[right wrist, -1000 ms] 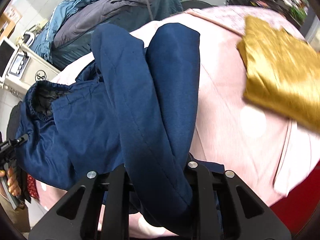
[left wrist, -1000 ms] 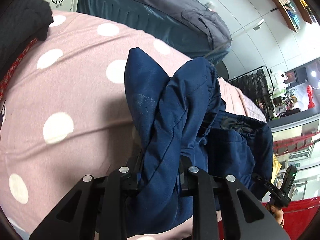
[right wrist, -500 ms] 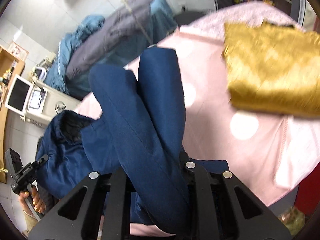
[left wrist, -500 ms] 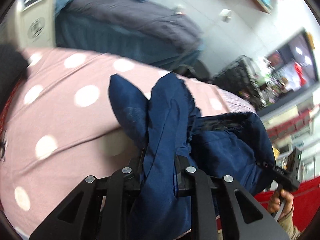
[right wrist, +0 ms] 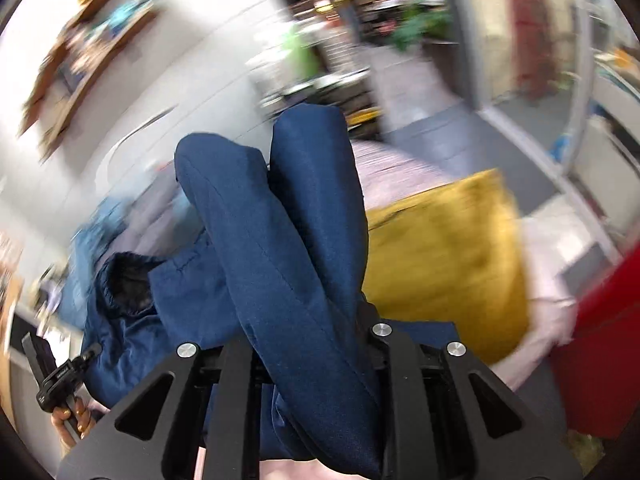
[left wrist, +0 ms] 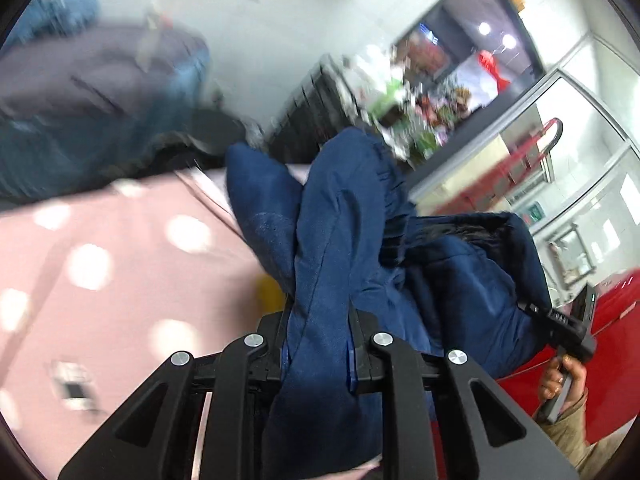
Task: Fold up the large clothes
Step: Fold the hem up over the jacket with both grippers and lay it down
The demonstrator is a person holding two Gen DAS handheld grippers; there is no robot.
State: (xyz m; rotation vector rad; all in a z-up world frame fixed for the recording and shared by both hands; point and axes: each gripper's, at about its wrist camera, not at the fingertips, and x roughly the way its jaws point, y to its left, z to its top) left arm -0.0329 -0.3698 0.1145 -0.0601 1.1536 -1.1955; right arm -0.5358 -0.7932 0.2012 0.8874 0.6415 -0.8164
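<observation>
A large navy blue garment [left wrist: 340,240] hangs between both grippers, raised above the pink polka-dot bed cover [left wrist: 100,264]. My left gripper [left wrist: 318,344] is shut on a bunched fold of it. My right gripper [right wrist: 308,344] is shut on another fold of the same garment [right wrist: 288,248]. The garment's dark-lined opening sags between them [right wrist: 128,280]. The fingertips of both grippers are hidden by cloth. The other gripper and its hand show at the edge of each view [left wrist: 568,332] [right wrist: 60,380].
A folded mustard-yellow garment [right wrist: 448,264] lies on the bed to the right. A pile of grey and blue clothes [left wrist: 80,88] sits beyond the bed's far side. A red surface [right wrist: 600,360] borders the bed. Both views are motion-blurred.
Both grippers have lifted and tilted upward with the navy garment; the views now show the room walls and the yellow garment has come closer in the right view.
</observation>
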